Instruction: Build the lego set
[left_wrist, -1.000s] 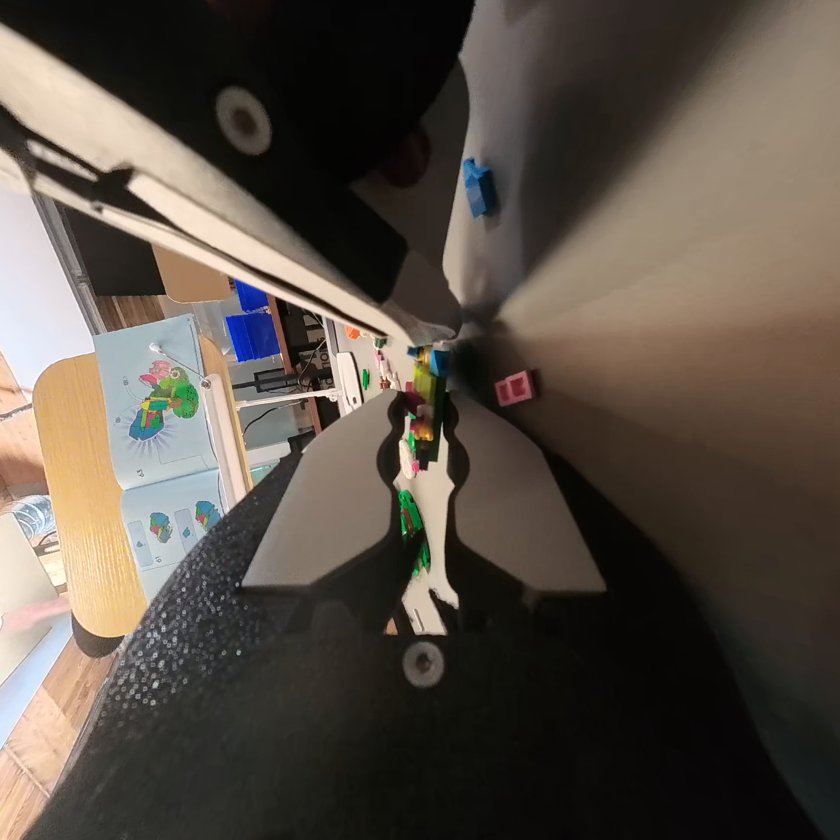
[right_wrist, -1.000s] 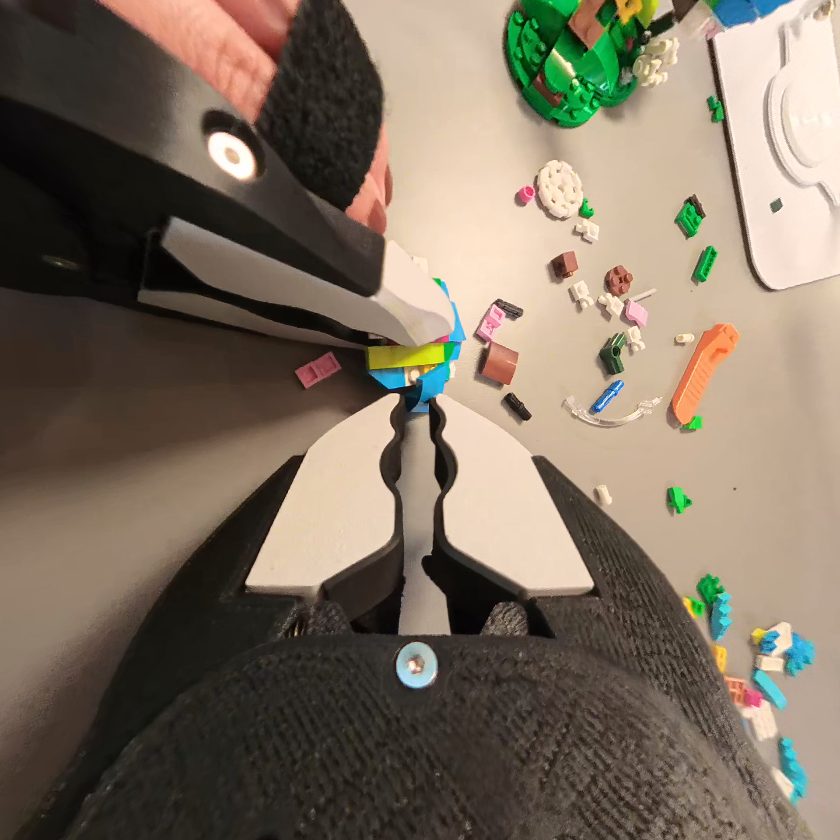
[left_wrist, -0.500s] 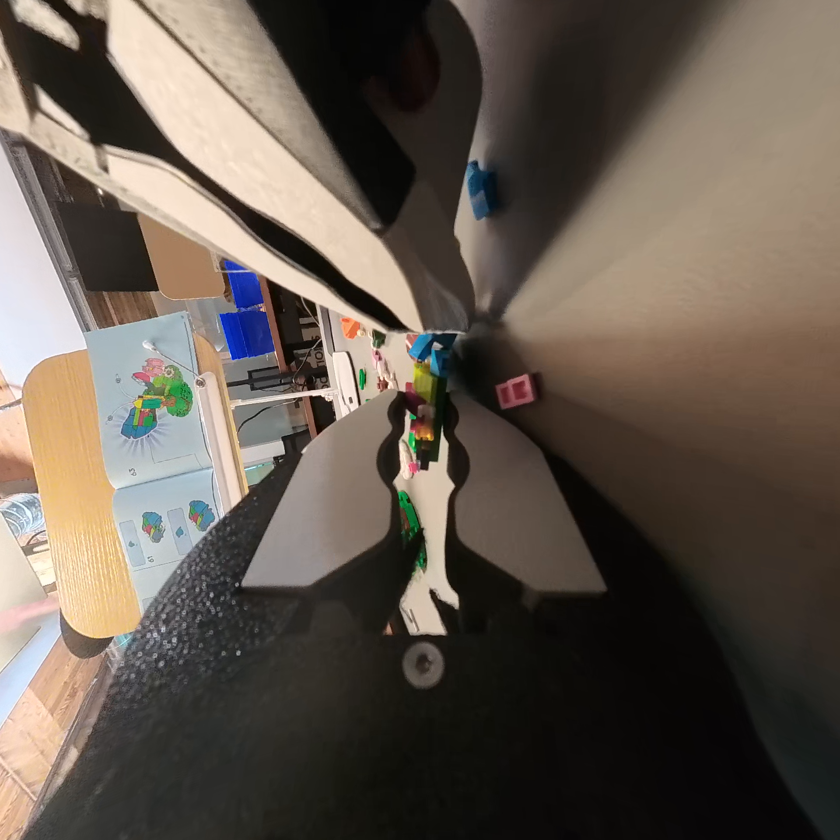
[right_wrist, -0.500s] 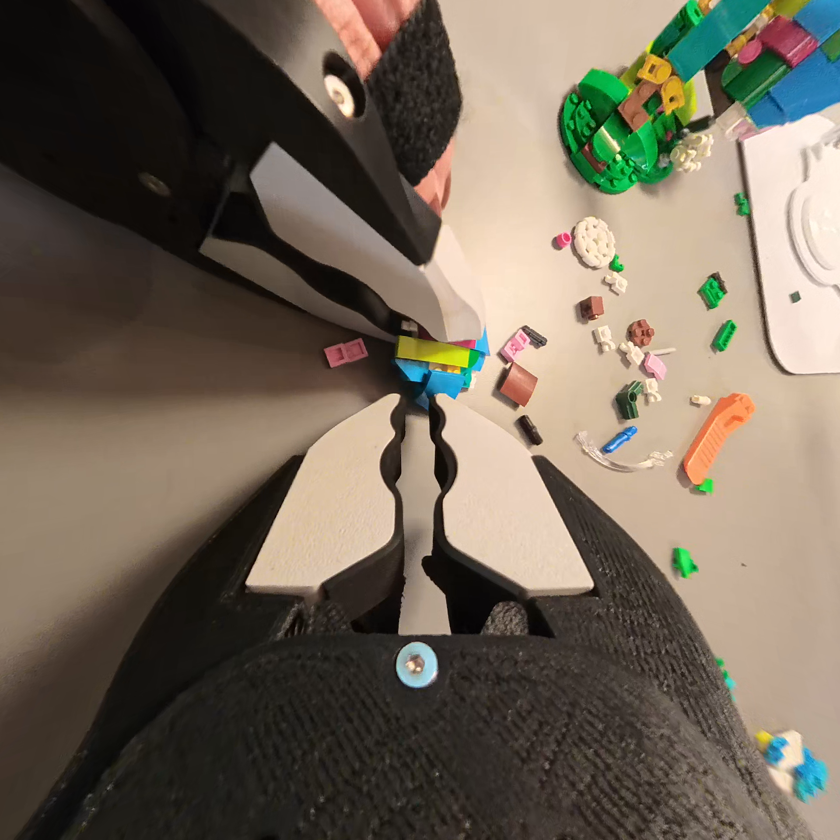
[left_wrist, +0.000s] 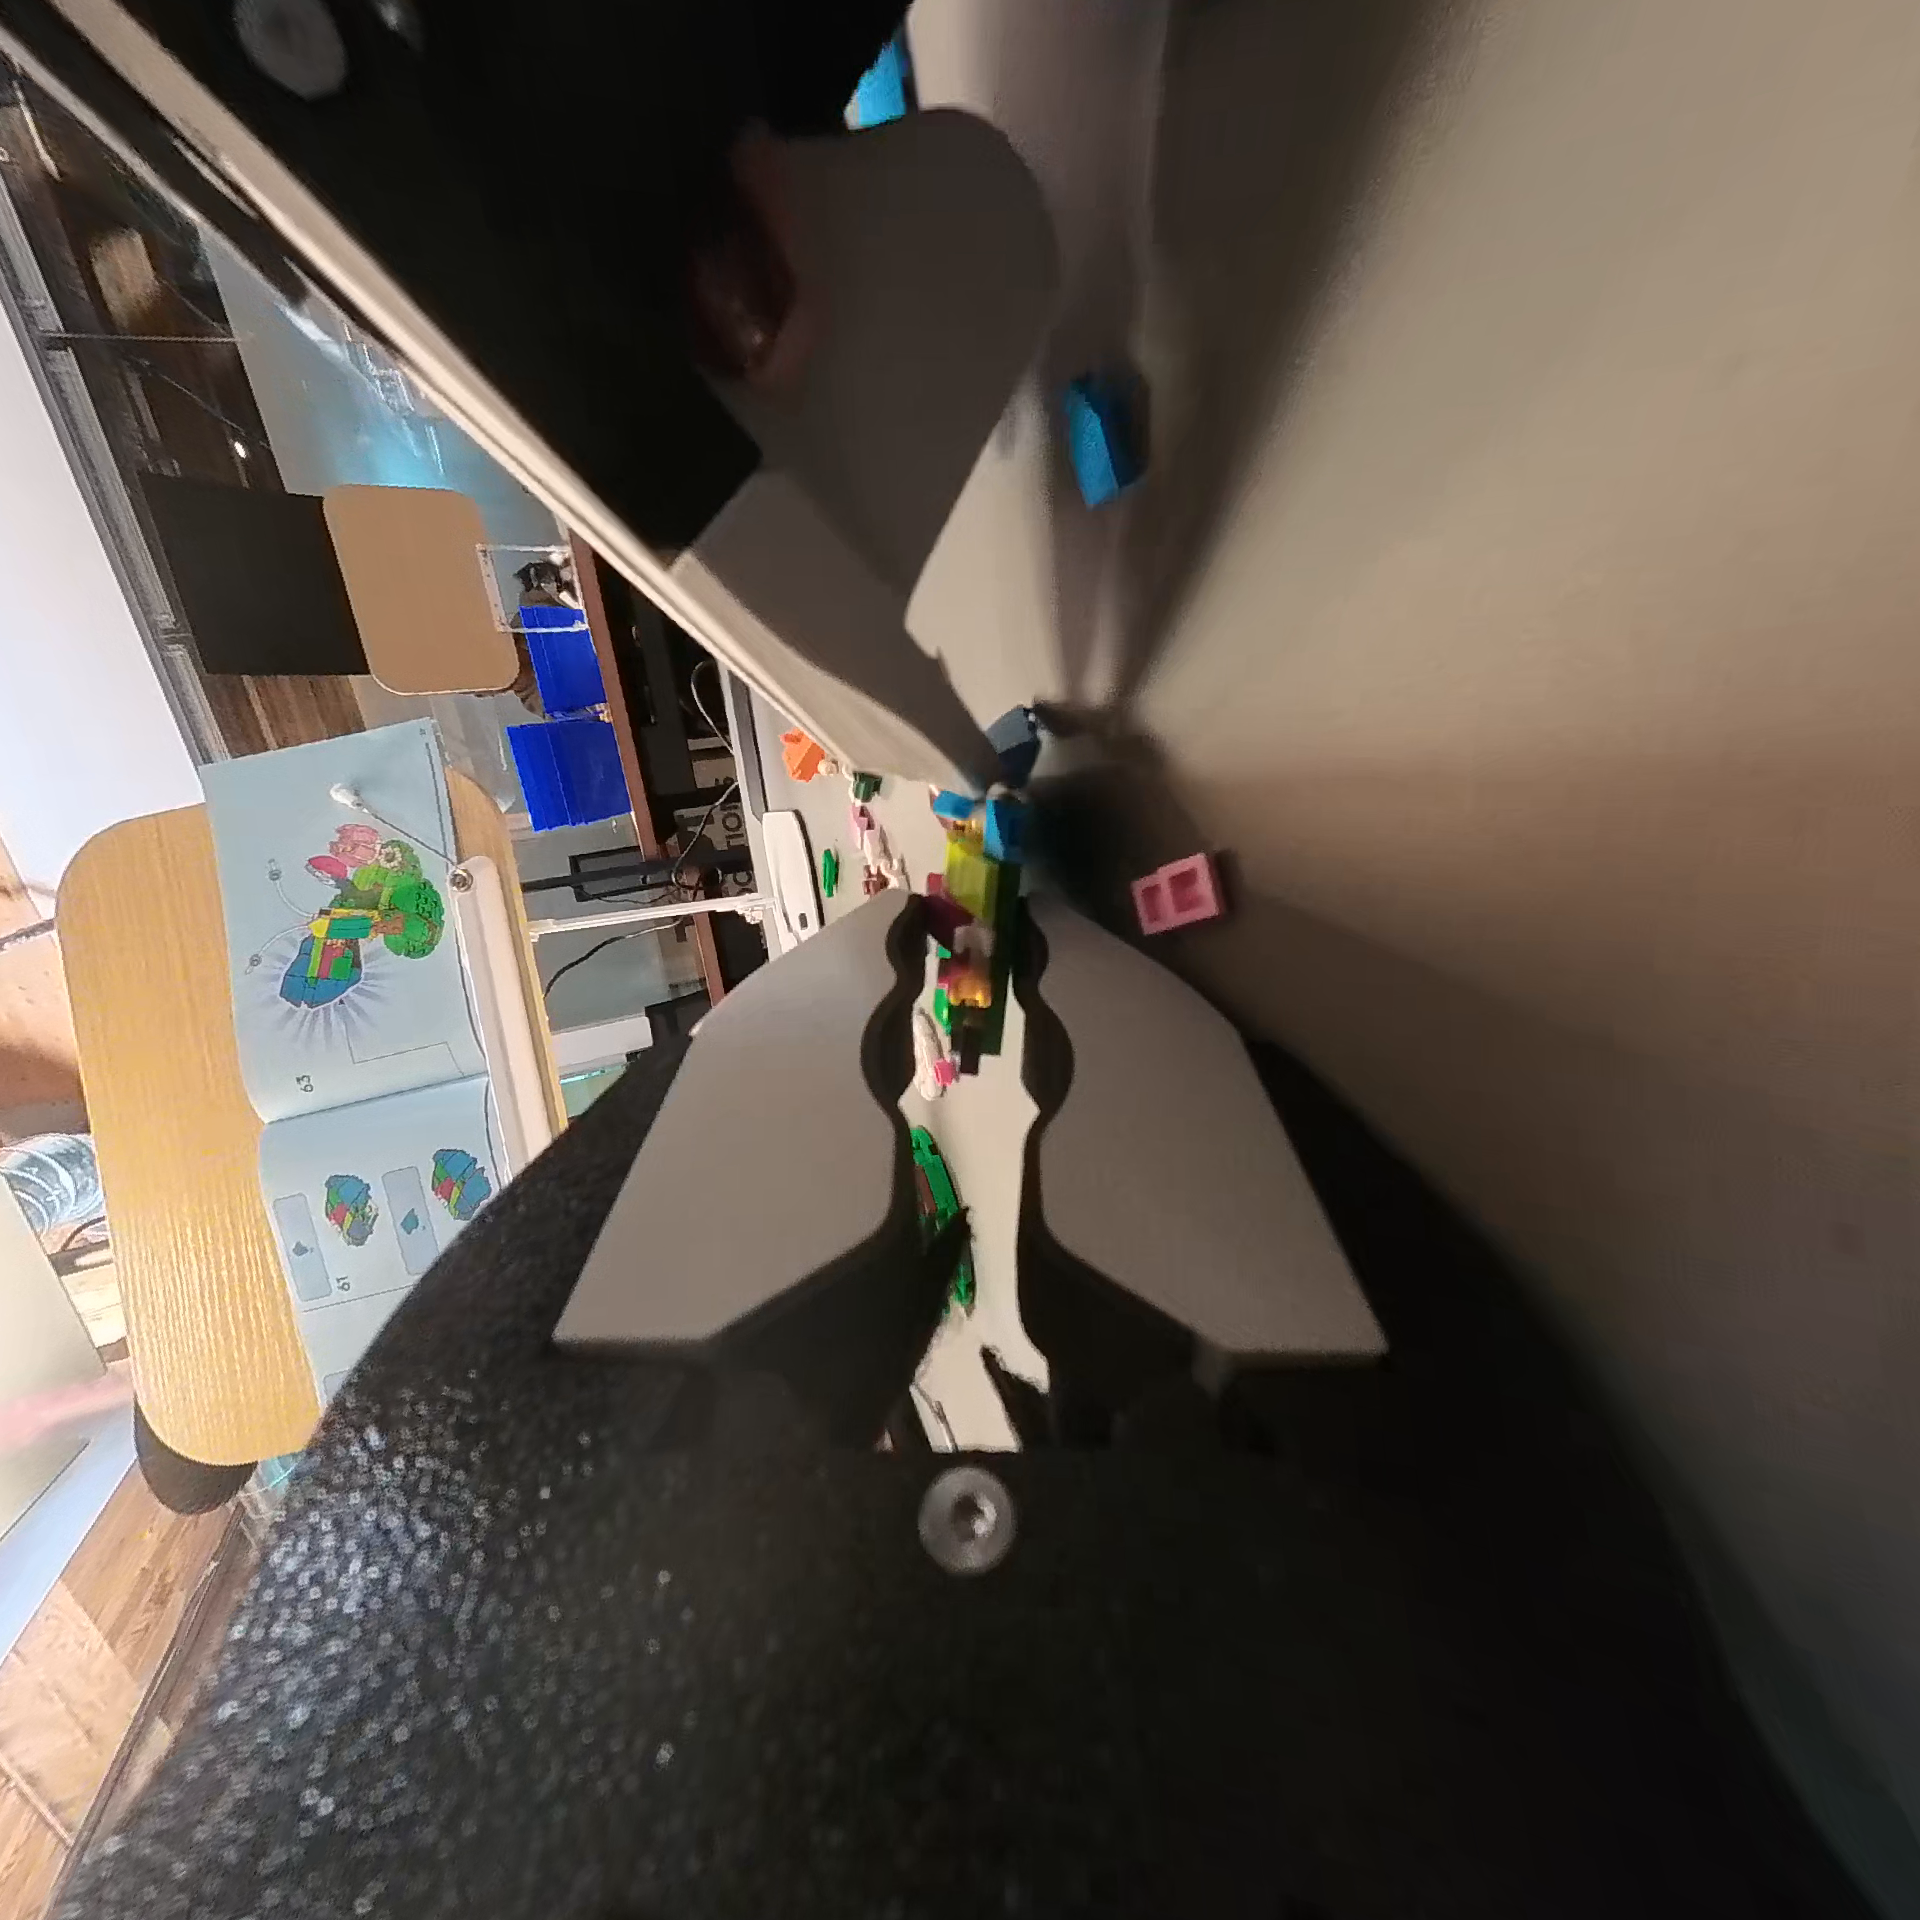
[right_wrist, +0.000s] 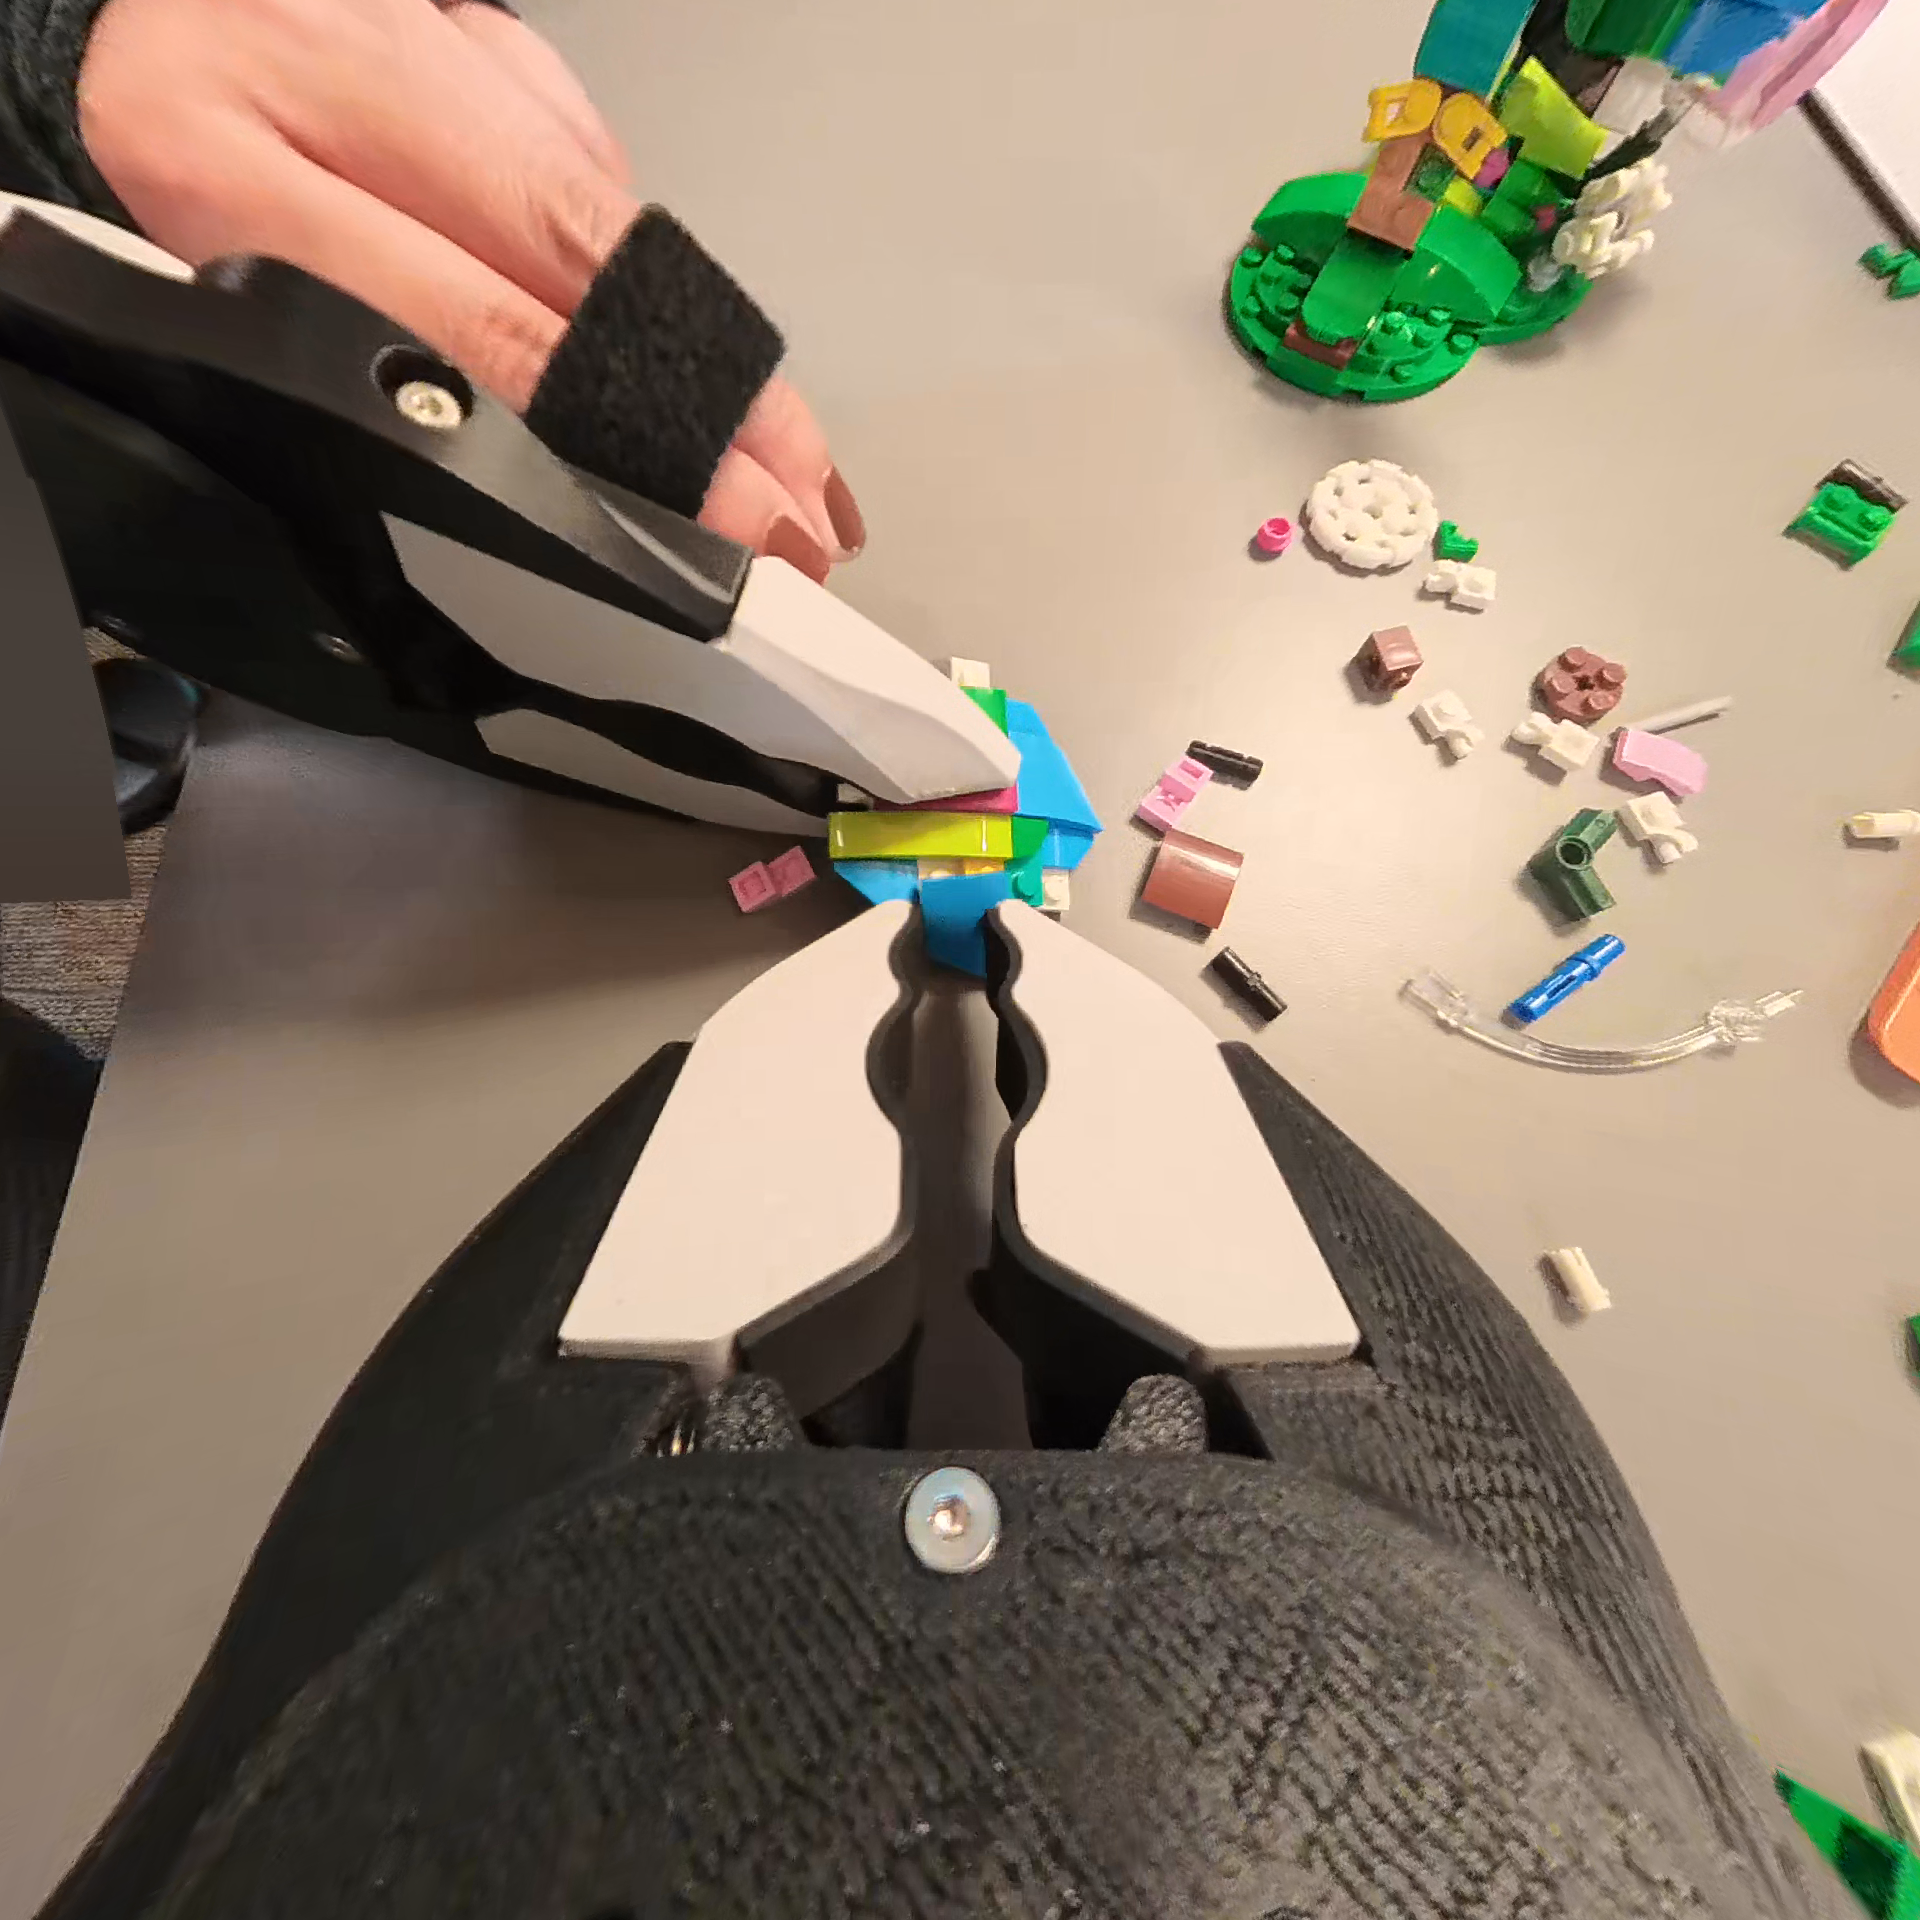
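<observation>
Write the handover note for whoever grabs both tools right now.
Right tool: shut on the blue edge of the small multicolour sub-build.
Left tool: shut on the same sub-build from the other side, just above the grey table.
Done: green-based tree model stands far right.
Left: the sub-build is not yet joined to the model; loose pieces remain, such as the brown curved piece and pink plate.
</observation>
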